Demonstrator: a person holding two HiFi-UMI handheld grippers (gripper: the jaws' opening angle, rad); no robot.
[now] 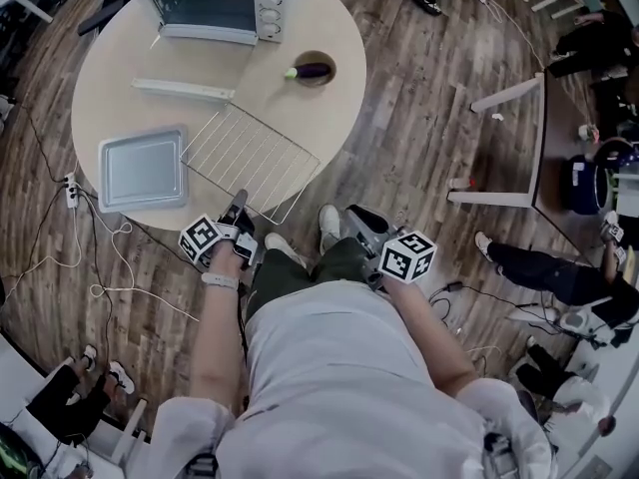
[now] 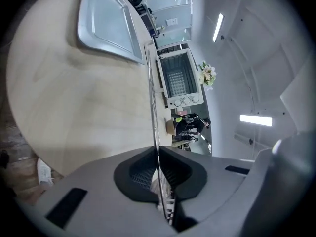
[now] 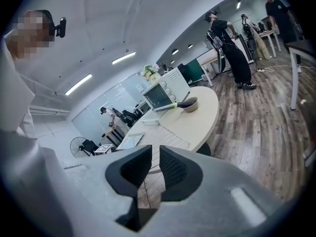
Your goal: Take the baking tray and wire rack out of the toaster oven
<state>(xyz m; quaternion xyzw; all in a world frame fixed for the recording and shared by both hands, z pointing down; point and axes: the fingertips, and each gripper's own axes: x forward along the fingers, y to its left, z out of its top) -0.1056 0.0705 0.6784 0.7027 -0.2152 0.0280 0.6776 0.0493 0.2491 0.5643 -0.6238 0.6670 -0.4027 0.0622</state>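
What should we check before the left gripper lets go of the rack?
1. Left gripper grip on wire rack: ok, jaws shut on its near edge.
2. Rack fully supported by table: cannot tell, near corner sits at the table's edge.
3. Baking tray out, flat beside rack: ok.
4. Right gripper free: ok, jaws apart, nothing between.
5. Toaster oven emptied: cannot tell, interior too small to read.

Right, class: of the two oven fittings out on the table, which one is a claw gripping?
The wire rack: the left claw is clamped on its near edge. The baking tray beside it has no claw on it.
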